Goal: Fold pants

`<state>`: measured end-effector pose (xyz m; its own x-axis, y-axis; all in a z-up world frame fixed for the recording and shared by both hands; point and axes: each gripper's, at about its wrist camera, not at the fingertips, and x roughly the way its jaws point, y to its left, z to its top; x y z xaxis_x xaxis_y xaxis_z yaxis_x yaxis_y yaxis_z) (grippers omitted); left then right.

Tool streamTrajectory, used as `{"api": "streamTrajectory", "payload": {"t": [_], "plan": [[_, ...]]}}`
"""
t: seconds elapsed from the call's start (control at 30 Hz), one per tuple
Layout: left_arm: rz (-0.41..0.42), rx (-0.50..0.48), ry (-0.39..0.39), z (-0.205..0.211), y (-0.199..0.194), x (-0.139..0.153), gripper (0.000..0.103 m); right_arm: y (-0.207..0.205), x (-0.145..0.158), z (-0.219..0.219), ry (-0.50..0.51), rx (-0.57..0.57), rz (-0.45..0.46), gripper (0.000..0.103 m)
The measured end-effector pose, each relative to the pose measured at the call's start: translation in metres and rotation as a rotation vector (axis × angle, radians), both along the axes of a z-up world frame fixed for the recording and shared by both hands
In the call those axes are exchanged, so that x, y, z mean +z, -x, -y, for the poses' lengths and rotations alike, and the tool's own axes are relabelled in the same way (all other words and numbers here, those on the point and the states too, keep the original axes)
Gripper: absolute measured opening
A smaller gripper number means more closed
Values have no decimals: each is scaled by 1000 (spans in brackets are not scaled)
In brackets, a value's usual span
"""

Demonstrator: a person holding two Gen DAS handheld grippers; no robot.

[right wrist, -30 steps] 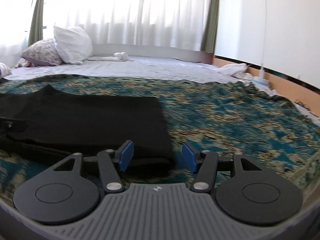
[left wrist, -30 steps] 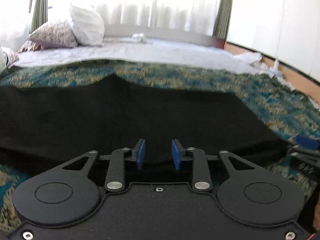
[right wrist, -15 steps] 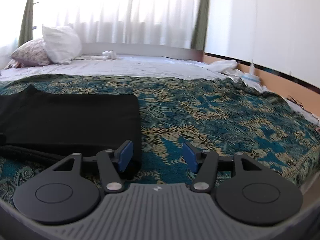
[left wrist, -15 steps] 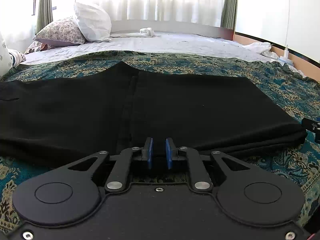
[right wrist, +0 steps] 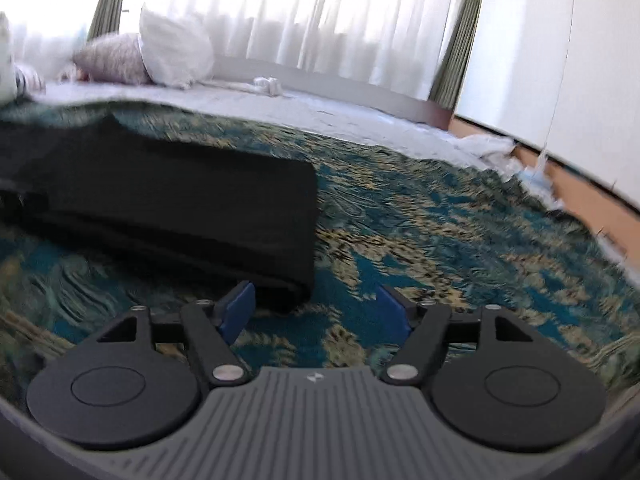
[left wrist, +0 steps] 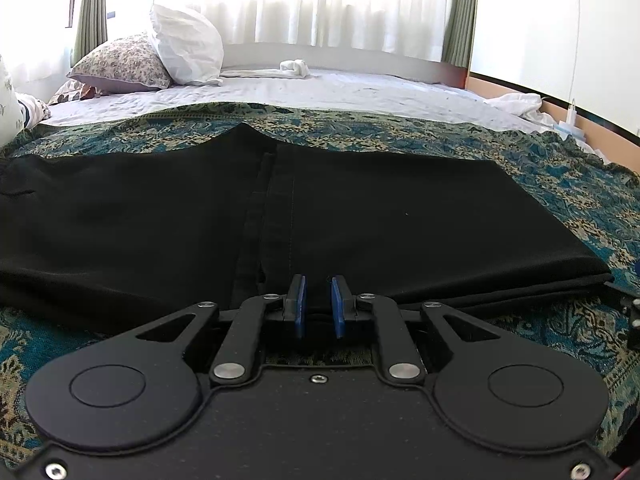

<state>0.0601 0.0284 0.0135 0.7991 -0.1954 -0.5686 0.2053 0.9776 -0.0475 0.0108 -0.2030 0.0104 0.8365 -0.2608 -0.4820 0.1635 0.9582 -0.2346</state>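
Black pants (left wrist: 360, 220) lie folded lengthwise across a patterned blue and tan blanket (left wrist: 580, 208), with a seam running up the middle. My left gripper (left wrist: 318, 307) is at their near edge, its blue pads drawn close together with black fabric pinched between them. In the right wrist view the pants' folded end (right wrist: 224, 216) lies to the left. My right gripper (right wrist: 316, 310) hovers just off that end's near corner. Its jaws are opening, with only blanket (right wrist: 440, 240) showing between them.
Beyond the blanket a white sheet (left wrist: 320, 92) covers the bed. A floral pillow (left wrist: 120, 64) and a white pillow (left wrist: 186, 52) sit at the far left, before curtains. A small white bundle (left wrist: 294, 68) lies mid-back. Crumpled white cloth (left wrist: 516, 102) lies against the right wall.
My left gripper's pads have closed from well apart to nearly together on the pants' near edge. My right gripper's jaws have spread wider and its view has tilted, with the pants' end now further left.
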Motion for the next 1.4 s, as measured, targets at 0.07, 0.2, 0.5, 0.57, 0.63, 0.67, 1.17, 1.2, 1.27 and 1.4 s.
{"api": "streamTrajectory", "payload": {"t": [0.07, 0.2, 0.5, 0.57, 0.63, 0.67, 1.17, 1.2, 1.27, 1.4], "plan": [[0, -1, 1, 0, 0, 0, 16, -4, -3, 3, -5, -30, -9, 80], [-2, 0, 4, 1, 0, 0, 15, -13, -4, 11, -43, -79, -20, 81], [0, -5, -7, 1, -1, -1, 16, -22, -3, 11, 87, -117, 22, 86], [0, -11, -2, 0, -1, -2, 16, -22, -7, 10, 120, -118, 14, 87], [-2, -16, 5, -1, -1, -2, 16, -21, -11, 11, 136, -120, 6, 89], [-5, -18, 10, -1, -2, -2, 16, -21, -13, 13, 126, -124, 1, 90], [45, 92, 138, -51, 13, 36, 52, -11, 35, -7, -117, 15, 57, 93], [64, 125, 142, -63, 13, 41, 64, -16, 36, -16, -118, 37, 65, 93], [105, 215, 132, -89, 13, 48, 83, -26, 36, -37, -106, 75, 71, 93], [127, 414, 108, -143, 6, 52, 91, -46, 31, -76, -93, 168, 100, 97]]}}
